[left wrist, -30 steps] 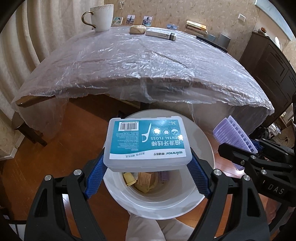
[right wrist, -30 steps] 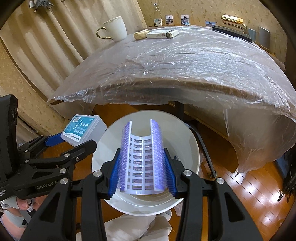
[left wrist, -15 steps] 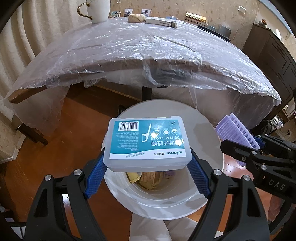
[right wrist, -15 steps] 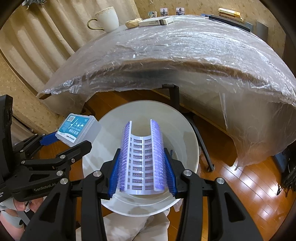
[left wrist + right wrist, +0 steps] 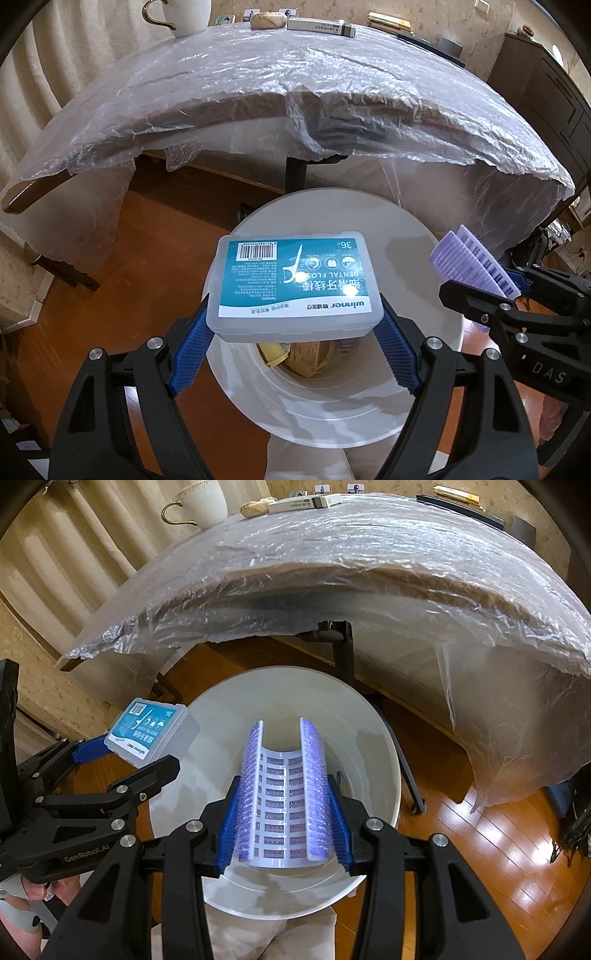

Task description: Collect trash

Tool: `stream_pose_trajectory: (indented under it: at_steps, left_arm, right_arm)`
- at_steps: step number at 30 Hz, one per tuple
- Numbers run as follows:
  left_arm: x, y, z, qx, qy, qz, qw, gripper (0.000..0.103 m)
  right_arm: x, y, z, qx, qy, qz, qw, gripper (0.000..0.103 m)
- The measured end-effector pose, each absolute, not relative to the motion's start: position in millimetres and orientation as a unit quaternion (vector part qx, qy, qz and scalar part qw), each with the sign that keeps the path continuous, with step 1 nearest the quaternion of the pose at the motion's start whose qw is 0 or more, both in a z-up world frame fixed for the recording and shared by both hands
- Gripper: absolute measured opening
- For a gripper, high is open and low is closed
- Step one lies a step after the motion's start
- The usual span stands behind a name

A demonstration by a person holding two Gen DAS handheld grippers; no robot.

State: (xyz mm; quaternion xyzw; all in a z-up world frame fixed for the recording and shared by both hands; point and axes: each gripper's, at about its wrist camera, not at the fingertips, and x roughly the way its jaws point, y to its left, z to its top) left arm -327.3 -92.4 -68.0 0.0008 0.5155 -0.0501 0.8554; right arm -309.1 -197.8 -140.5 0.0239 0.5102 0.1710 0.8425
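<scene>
My left gripper (image 5: 293,334) is shut on a clear dental floss box (image 5: 293,284) with a teal label, held flat above the white trash bin (image 5: 424,258). Yellow and brown scraps (image 5: 299,356) lie at the bin's bottom. My right gripper (image 5: 283,827) is shut on a bent purple-and-white plastic strip (image 5: 284,794), also held over the bin (image 5: 384,775). From the right wrist view the floss box (image 5: 151,734) and the left gripper (image 5: 123,764) hang at the bin's left rim. From the left wrist view the purple strip (image 5: 472,264) shows at the bin's right.
A table under crinkled clear plastic sheet (image 5: 295,92) overhangs just beyond the bin. On its far side stand a white cup (image 5: 184,14), a round tan lump (image 5: 267,20) and a long box (image 5: 321,26). A black table leg (image 5: 343,657) stands behind the bin on wooden floor (image 5: 498,834).
Both grippers have sunk toward the bin with their loads still held; the bin looks larger and the table edge sits higher in both views.
</scene>
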Motion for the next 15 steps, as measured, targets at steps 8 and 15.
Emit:
stream_pose_trajectory:
  at_steps: [8,15]
  left_arm:
    - [-319.3,-92.2,-79.1,0.014,0.524,-0.052,0.85,0.083]
    - [-313.6,-90.6,-84.8,0.028,0.527,-0.051,0.848,0.083]
  right_arm:
    - [-300.1,-193.0,-150.4,0.018,0.52,0.166,0.838,0.042]
    - [-294.7,-192.3,-155.0,0.015,0.525,0.159,0.836,0.042]
